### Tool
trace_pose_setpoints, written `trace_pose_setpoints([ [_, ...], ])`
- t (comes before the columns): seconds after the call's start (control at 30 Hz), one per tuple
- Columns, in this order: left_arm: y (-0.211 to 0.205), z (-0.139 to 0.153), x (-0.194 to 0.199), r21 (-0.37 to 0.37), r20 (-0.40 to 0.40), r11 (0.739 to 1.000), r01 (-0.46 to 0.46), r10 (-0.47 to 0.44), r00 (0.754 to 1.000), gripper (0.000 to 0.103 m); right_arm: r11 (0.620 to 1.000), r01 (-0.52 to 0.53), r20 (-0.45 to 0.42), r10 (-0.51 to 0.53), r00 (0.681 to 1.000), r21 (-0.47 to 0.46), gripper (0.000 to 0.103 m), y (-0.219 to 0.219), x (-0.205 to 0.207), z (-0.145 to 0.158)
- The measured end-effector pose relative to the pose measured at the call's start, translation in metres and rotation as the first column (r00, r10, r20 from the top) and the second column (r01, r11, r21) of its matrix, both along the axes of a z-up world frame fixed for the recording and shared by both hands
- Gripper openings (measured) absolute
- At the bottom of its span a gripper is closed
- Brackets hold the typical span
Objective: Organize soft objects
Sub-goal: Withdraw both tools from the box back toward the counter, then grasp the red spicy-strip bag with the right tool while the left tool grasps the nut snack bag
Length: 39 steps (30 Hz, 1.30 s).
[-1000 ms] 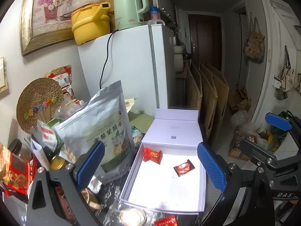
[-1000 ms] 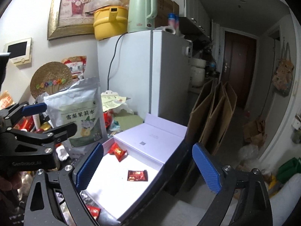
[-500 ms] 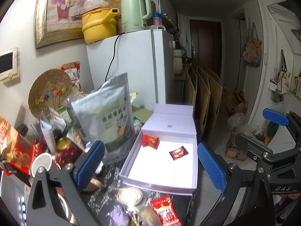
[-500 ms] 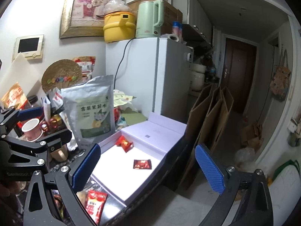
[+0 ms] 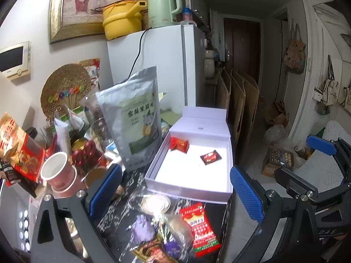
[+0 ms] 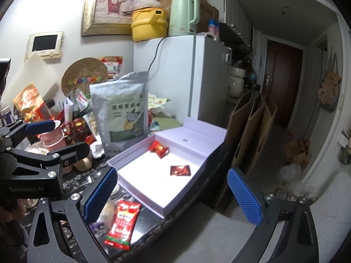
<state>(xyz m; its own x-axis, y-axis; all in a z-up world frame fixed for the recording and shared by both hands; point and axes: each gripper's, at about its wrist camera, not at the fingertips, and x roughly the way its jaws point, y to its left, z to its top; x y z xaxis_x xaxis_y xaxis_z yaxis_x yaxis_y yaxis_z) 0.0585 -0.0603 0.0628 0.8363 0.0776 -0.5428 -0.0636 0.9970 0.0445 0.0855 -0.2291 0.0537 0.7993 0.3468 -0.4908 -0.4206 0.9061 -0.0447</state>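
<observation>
A dark, marbled desk (image 5: 122,206) stands against a white fridge (image 5: 158,65), crowded along its left side with a silver pouch (image 5: 136,118), a woven fan (image 5: 65,87), a paper cup (image 5: 57,173) and red scissors (image 5: 85,153). At the desk's right edge sits an open white box (image 5: 190,175) holding two red candies (image 5: 179,144) and a dark red sachet (image 5: 210,157), well apart from each other. A red snack packet (image 5: 199,225) and a purple soft pouch (image 5: 142,230) lie near the desk's front edge, just before the box. The left gripper (image 5: 175,197) hovers above them, fingers wide, holding nothing. The right gripper (image 6: 171,199) hangs over the front right corner, fingers wide and empty too. Beyond, cardboard sheets (image 6: 252,127) line a hallway leading to a dark door (image 6: 283,83).
</observation>
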Motion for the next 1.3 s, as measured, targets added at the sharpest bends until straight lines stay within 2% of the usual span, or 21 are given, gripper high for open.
trace_pose_setpoints([
  [0.2,0.007,-0.016,-0.013,-0.006,-0.039,1.000,-0.003,0.003,0.999,0.100,1.000,-0.016,-0.032,0.017,0.999,0.022,0.102,0.004,-0.010,-0.020],
  [0.47,0.017,-0.033,-0.028,-0.021,-0.057,0.998,-0.056,0.055,0.997,0.100,0.997,-0.019,-0.083,0.025,0.996,0.074,0.102,0.006,-0.018,-0.047],
  [0.63,0.023,-0.050,-0.034,-0.060,-0.096,0.996,-0.070,0.064,0.993,0.100,0.996,-0.036,-0.128,0.046,0.991,0.076,0.102,0.011,-0.021,-0.064],
  [1.0,0.030,-0.081,-0.041,-0.096,-0.142,0.993,-0.071,0.057,0.988,0.100,0.993,-0.092,-0.184,0.106,0.977,0.079,0.102,0.020,-0.025,-0.094],
  [1.3,0.046,-0.120,-0.036,-0.152,-0.233,0.983,-0.106,0.069,0.970,0.100,0.991,-0.105,-0.251,0.122,0.960,0.077,0.102,0.028,-0.023,-0.124],
])
